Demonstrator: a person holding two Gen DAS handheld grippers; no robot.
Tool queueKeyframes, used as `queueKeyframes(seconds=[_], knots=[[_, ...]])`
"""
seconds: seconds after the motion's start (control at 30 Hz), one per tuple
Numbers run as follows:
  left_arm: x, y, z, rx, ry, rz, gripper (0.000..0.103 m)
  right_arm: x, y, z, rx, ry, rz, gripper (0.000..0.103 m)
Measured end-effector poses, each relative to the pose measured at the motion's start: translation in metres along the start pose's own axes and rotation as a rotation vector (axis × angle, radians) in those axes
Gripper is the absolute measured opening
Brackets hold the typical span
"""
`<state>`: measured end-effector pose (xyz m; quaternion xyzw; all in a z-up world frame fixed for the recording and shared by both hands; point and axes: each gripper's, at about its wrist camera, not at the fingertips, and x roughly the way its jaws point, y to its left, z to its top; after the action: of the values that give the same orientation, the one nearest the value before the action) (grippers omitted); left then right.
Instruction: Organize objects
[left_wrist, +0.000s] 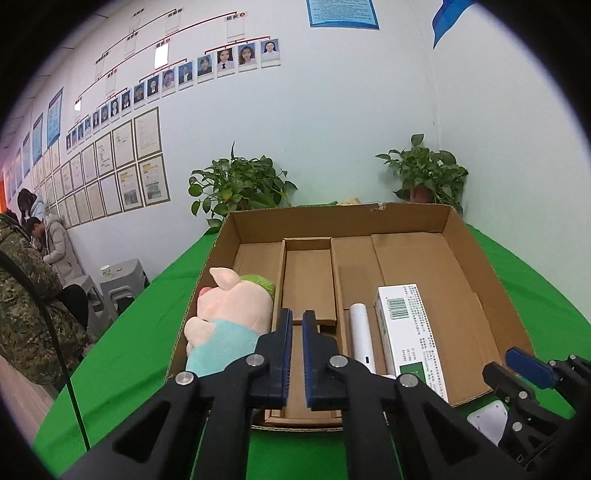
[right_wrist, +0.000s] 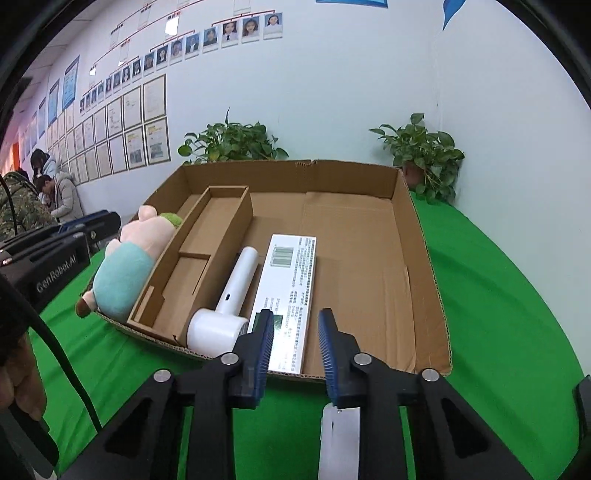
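A shallow cardboard box (left_wrist: 476, 258) (right_wrist: 424, 258) lies on the green cloth. Its left side holds a narrow cardboard insert (left_wrist: 308, 280) (right_wrist: 218, 221). A plush pig (left_wrist: 229, 314) (right_wrist: 125, 280) in a teal shirt leans over the box's left wall. A white hand fan (left_wrist: 360, 332) (right_wrist: 236, 280) and a long white carton with a barcode (left_wrist: 410, 325) (right_wrist: 291, 280) lie side by side inside. My left gripper (left_wrist: 297, 328) hovers over the insert, shut on nothing. My right gripper (right_wrist: 295, 332) (left_wrist: 511, 369) hangs at the box's near edge over the carton's end, jaws narrowly apart and empty.
A small flat white object (left_wrist: 487, 417) (right_wrist: 340, 443) lies on the cloth under my right gripper, outside the box. Two potted plants (left_wrist: 236, 184) (left_wrist: 428, 173) stand behind the box against the wall. People (left_wrist: 44, 243) sit at the far left beside grey stools (left_wrist: 122, 280).
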<state>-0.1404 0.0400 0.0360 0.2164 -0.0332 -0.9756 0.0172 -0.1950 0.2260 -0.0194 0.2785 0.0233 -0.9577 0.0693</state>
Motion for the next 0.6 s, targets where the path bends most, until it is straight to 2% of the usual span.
queueKeyframes(seconds=[0.03, 0.07, 0.1, 0.13, 0.17, 0.2, 0.6], knots=[[-0.001, 0.0, 0.0, -0.008, -0.004, 0.0, 0.011, -0.002, 0.0, -0.001, -0.002, -0.002, -0.002, 0.023], [-0.002, 0.002, 0.0, -0.019, -0.007, 0.004, 0.043, -0.007, 0.0, -0.002, -0.005, -0.01, -0.005, 0.024], [-0.003, 0.003, 0.0, -0.037, -0.006, 0.015, 0.069, -0.01, 0.001, -0.002, -0.006, -0.016, -0.004, 0.033], [-0.005, 0.006, 0.0, -0.055, -0.016, 0.023, 0.103, -0.013, 0.001, -0.002, -0.006, -0.02, -0.011, 0.046], [-0.008, 0.008, 0.0, -0.073, -0.04, 0.019, 0.102, -0.018, 0.001, -0.002, -0.004, -0.025, -0.02, 0.086], [-0.011, 0.011, 0.0, -0.09, -0.053, 0.011, 0.102, -0.018, 0.001, -0.001, 0.001, -0.03, -0.02, 0.102], [-0.006, 0.012, -0.004, -0.065, -0.001, -0.003, 0.102, -0.022, -0.011, -0.008, 0.047, -0.004, 0.001, 0.102]])
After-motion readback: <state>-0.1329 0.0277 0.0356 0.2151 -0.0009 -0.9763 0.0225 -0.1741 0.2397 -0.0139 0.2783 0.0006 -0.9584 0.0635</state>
